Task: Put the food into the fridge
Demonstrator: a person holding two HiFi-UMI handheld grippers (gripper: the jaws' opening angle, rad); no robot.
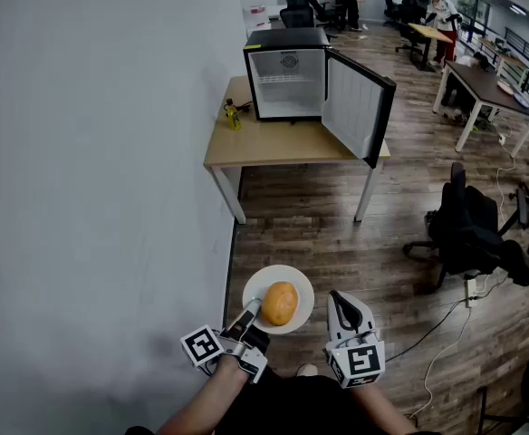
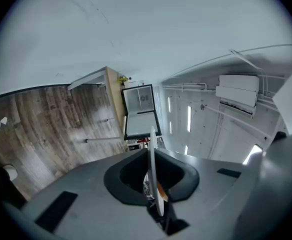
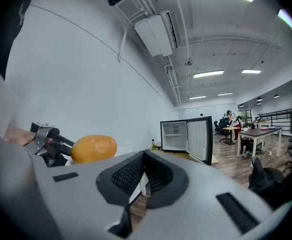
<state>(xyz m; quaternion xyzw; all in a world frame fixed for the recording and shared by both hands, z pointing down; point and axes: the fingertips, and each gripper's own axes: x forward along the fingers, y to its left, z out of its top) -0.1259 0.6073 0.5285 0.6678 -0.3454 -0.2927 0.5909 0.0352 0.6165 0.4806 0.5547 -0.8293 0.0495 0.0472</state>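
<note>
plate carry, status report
Left tool shut on plate rim, right tool shut, empty. Food on plate. Fridge door open ahead, nothing blocking.

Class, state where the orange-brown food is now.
Head view, bottom centre: the food lies on the white plate gripped by the left tool, left of the right tool.

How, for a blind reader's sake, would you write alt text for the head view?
The left tongs grip a white plate carrying a bread roll; the right tongs are shut, empty. Ahead, an open mini fridge stands on a wooden table.
</note>
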